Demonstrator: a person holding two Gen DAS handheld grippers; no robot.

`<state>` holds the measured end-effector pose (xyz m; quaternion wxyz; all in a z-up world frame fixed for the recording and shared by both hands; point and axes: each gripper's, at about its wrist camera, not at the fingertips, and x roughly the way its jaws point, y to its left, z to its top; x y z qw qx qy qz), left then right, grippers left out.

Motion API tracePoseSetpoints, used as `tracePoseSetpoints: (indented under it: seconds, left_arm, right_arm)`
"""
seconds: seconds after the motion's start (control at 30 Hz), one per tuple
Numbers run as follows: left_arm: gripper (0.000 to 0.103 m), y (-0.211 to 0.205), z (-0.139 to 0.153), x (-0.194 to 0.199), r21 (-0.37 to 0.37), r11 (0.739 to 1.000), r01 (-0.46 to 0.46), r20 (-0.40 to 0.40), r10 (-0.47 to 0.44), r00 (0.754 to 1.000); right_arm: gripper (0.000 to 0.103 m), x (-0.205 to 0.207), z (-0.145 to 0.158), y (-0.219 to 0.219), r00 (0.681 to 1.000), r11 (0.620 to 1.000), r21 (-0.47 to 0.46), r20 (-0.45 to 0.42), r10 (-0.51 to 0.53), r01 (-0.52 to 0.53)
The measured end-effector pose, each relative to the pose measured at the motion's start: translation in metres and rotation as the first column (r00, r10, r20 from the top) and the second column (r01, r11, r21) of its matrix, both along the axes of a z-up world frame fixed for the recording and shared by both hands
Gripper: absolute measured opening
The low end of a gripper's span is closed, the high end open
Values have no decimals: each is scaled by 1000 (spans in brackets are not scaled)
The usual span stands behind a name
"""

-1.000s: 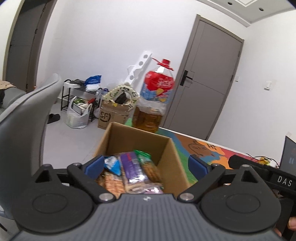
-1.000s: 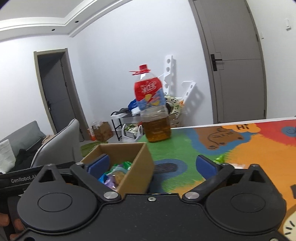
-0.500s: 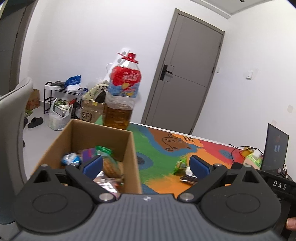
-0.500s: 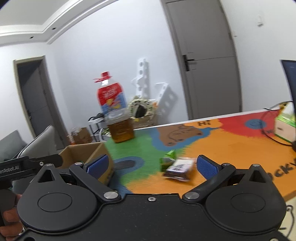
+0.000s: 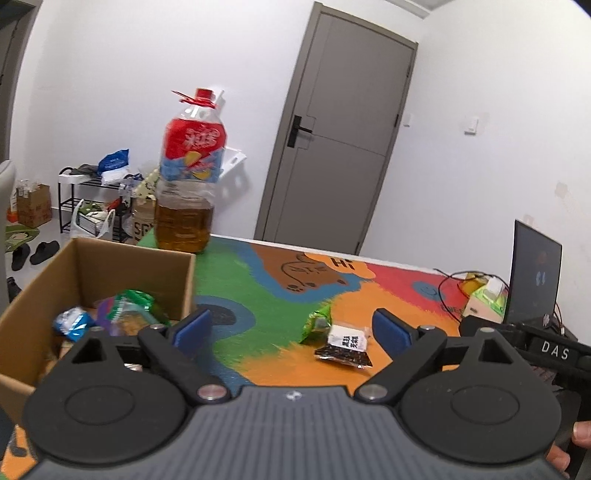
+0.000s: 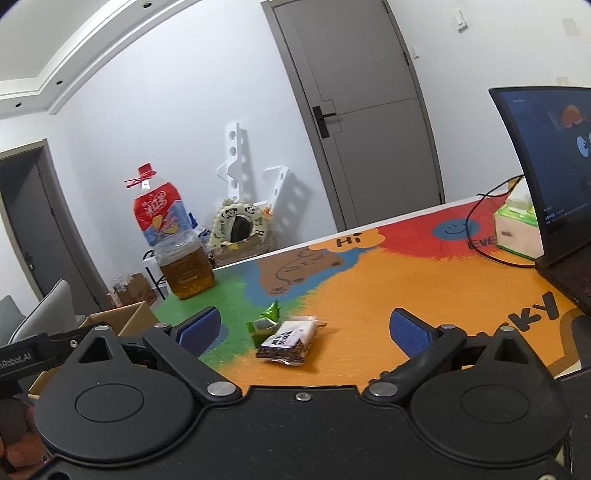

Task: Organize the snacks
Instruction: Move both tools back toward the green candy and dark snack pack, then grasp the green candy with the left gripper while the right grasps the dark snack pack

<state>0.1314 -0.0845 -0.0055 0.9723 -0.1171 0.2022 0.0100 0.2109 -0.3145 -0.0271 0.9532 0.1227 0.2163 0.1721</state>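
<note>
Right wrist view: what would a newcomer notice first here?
First the bright painted table, with two snack packets lying mid-table, a green one touching a dark one. Then the big oil bottle at the far left edge, and the laptop at right.

white walls (image 5: 480, 184) | grey door (image 5: 343, 155) | black shelf rack (image 5: 74, 199) | recessed ceiling lights (image 6: 146, 4)

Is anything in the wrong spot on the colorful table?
Yes. Two snacks lie loose on the mat, touching: a green packet and a dark packet. The other snacks are already in the cardboard box.
</note>
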Motion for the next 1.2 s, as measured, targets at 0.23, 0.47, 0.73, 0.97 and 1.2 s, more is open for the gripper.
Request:
tracePoseSetpoints:
  seconds: [0.23, 0.47, 0.73, 0.97, 1.2]
  left_arm:
    - [75, -12, -14, 23, 4, 1000, 15, -41, -15, 999]
    - [60, -15, -27, 49, -6, 1000, -3, -81, 3, 997]
    - [55, -13, -40, 72, -7, 999, -40, -119, 39, 992]
    - [55, -9, -49, 87, -3, 996, -92, -145, 90, 985]
    - [55, -5, -55, 99, 8, 993, -118, -160, 118, 980]
  right_arm:
    - [93, 15, -8, 1, 999, 1000, 14, -45, 17, -17]
    - [83, 39, -20, 11, 992, 998, 51, -114, 52, -47]
    - [76, 71, -37, 32, 974, 991, 91, -198, 114, -97]
    - [71, 103, -52, 44, 952, 987, 110, -270, 146, -120]
    - [65, 127, -70, 58, 921, 978, 127, -336, 197, -163]
